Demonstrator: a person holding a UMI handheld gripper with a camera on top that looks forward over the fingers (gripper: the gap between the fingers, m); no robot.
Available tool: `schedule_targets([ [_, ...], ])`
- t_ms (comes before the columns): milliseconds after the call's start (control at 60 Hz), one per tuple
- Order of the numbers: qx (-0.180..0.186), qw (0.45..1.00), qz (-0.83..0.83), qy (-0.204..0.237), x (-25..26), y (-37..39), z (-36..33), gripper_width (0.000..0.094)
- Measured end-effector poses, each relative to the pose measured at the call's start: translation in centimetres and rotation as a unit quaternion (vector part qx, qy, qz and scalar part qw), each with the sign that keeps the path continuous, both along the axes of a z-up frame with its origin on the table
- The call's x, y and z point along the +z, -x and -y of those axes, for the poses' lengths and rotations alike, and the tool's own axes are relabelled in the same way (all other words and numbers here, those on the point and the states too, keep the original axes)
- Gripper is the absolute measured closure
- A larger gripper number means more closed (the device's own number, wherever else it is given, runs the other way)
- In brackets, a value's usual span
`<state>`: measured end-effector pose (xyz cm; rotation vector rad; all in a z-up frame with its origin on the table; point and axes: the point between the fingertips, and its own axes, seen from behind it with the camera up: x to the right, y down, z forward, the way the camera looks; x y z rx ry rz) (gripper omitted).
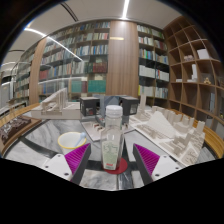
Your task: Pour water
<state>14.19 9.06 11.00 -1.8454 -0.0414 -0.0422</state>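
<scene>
1. The jaws (112, 158) stand wide apart, their purple pads (147, 158) angled in toward each other, and a clear plastic water bottle (112, 135) stands between them. A gap shows at either side of the bottle, so the jaws appear not to press on it; it seems to rest on the tabletop (40, 140) on its own base.
2. The bottle lies straight ahead on the jaws' centre line, upright, its long axis vertical, with a white cap (113, 111) at the top. By this judgement, closing would take it squarely across its body.
3. The bottle bears a label with a green and pink band low down; no writing on it can be read.
4. Just beside the left jaw and slightly ahead sits a white cup (73, 141) with a pink inside, open upward, the likely target for pouring.
5. Beyond the jaws are white architectural models (160, 128), then bookshelves (95, 60). No titles are legible.
</scene>
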Motion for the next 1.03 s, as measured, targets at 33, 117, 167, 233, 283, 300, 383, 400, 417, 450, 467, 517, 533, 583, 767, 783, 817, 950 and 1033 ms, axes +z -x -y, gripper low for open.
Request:
schedule_targets([
  [33,-0.005,1.0,0.0,0.003,1.2,0.3,1.7,0.0079],
  [117,-0.009,1.0,0.002,0.01,2.7,0.9,6.8,0.0079],
  [167,-0.008,1.0,0.001,0.019,3.4,1.5,10.2,0.0079],
  [233,-0.008,1.0,0.004,0.026,4.4,2.3,14.9,0.0078],
  [283,-0.014,1.0,0.006,0.026,5.1,2.5,18.2,0.0078],
  [300,-0.015,1.0,0.007,0.025,5.1,2.5,19.1,0.0079],
  [383,-0.024,0.999,0.012,0.025,5.8,2.9,24.2,0.0081],
  [400,-0.026,0.999,0.012,0.025,5.9,3.0,25.1,0.0081],
  [417,-0.027,0.999,0.012,0.026,6.0,3.1,26.0,0.0081],
  [450,-0.029,0.999,0.011,0.029,6.0,3.3,27.7,0.008],
  [467,-0.029,0.999,0.011,0.03,6.0,3.5,28.5,0.0082],
  [517,-0.026,0.999,0.011,0.033,6.3,3.7,30.6,0.0078],
  [533,-0.028,0.999,0.011,0.033,6.4,3.8,31.5,0.0078],
  [583,-0.031,0.999,0.013,0.032,6.7,3.9,33.3,0.0078],
  [767,-0.033,0.999,-0.001,0.039,6.5,4.6,37.9,0.0079],
  [783,-0.033,0.999,-0.001,0.04,6.4,4.6,38.0,0.0079],
  [817,-0.033,0.999,-0.004,0.039,6.6,4.6,38.5,0.0079],
  [950,-0.044,0.999,0.0,0.027,7.4,3.7,39.0,0.0078],
  [1033,-0.045,0.999,-0.005,0.024,7.5,3.6,39.1,0.0079],
])
